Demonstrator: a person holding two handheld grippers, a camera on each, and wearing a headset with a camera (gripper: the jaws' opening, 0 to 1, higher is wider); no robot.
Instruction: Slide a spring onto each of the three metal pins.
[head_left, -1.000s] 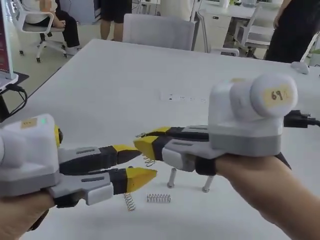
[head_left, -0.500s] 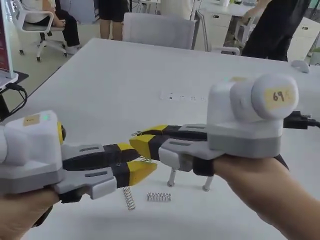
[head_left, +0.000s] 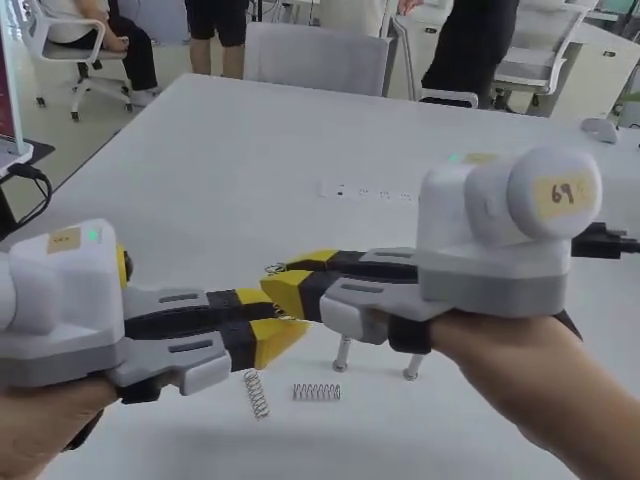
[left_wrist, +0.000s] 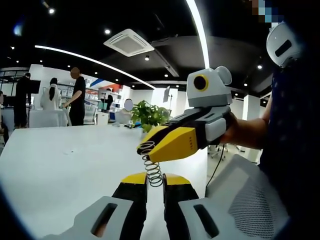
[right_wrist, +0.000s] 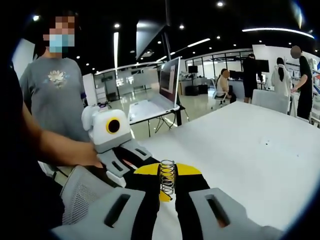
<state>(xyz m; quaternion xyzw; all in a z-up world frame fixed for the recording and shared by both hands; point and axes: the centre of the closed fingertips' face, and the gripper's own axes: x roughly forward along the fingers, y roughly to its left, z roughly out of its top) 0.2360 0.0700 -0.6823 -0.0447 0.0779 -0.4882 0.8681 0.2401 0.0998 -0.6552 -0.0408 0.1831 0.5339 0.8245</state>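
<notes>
Two upright pins (head_left: 343, 353) and two loose springs (head_left: 317, 392) block the near part of the table (head_left: 250, 150); farther back it lies open.

The left gripper (head_left: 286, 322) and right gripper (head_left: 272, 278) have white-and-grey box bodies and black fingers (head_left: 268, 342) tipped in yellow. The right carries a round white cap (head_left: 530, 200) with a yellow sticker (head_left: 562, 192) marked 69, and a black cable (head_left: 603, 240). The left bears a yellow tag (head_left: 62, 240) and a green light (head_left: 92, 236).

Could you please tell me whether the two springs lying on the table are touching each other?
Apart. The head view shows a bare strip of table between the slanted spring and the level spring beside it.
</notes>
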